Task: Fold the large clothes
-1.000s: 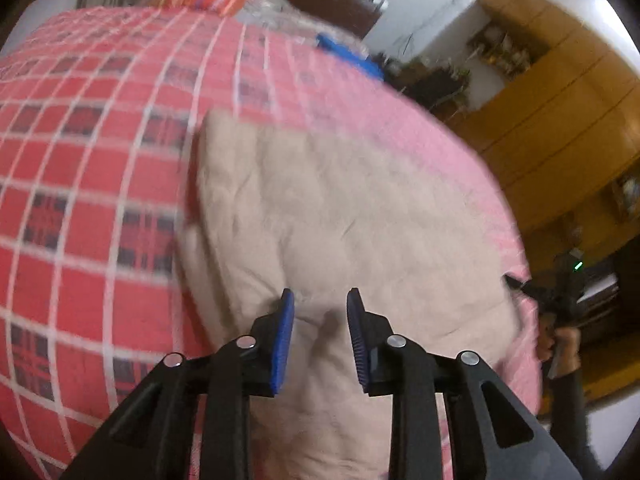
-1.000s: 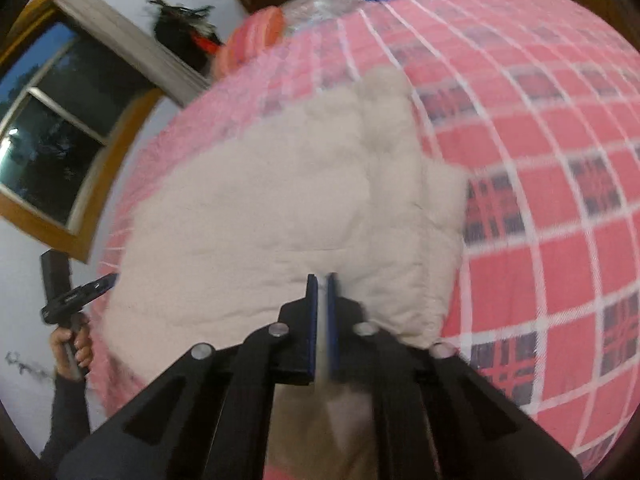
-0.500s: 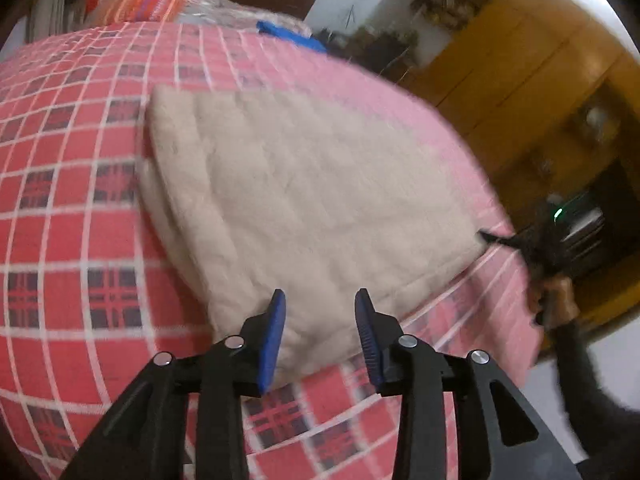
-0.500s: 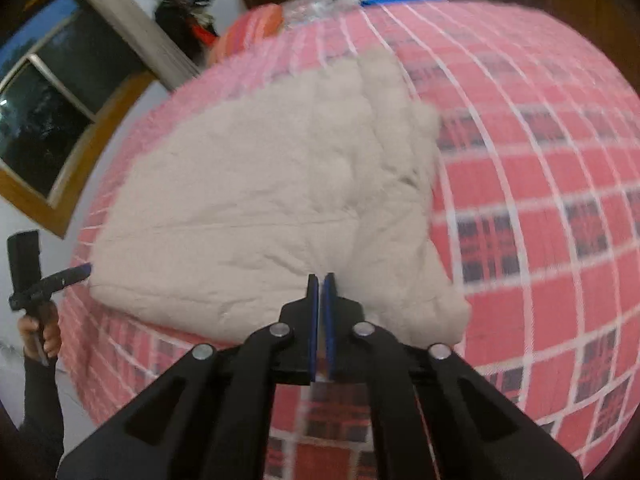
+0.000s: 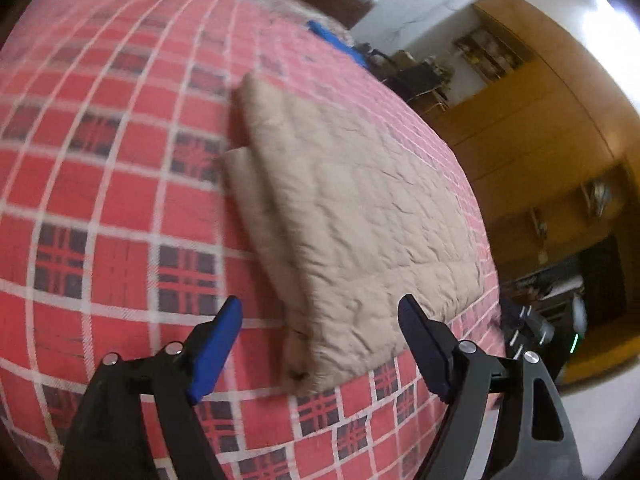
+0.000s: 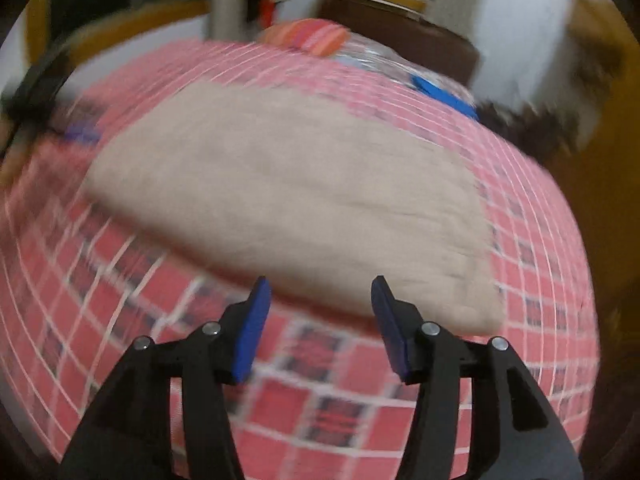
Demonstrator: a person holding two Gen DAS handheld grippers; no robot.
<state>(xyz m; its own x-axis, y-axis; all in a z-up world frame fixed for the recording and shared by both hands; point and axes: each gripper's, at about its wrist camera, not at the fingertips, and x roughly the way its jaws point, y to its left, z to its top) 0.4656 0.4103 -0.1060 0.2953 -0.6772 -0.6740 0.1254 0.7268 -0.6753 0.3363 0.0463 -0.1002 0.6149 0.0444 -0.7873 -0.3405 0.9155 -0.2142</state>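
Observation:
A beige quilted garment (image 5: 352, 216) lies folded into a thick rectangle on the red plaid bed cover (image 5: 100, 200). My left gripper (image 5: 320, 320) hovers open over the garment's near corner, blue pads wide apart, nothing between them. In the right wrist view the same beige garment (image 6: 288, 192) is blurred by motion. My right gripper (image 6: 318, 296) is open just short of its near edge, holding nothing. Far left in that blurred view, the other gripper (image 6: 28, 104) shows as a dark smear.
A striped orange pillow (image 6: 308, 36) and a blue flat object (image 6: 444, 96) lie near the dark headboard (image 6: 400, 24). Wooden wardrobes (image 5: 540, 128) and cluttered shelves stand beyond the bed's right edge. The bed's foot edge (image 5: 400, 420) runs close below my left gripper.
Both grippers have opened; the right one was shut on the garment's edge and has let it go. Both have pulled back toward the bed's edge, and the garment now lies flat.

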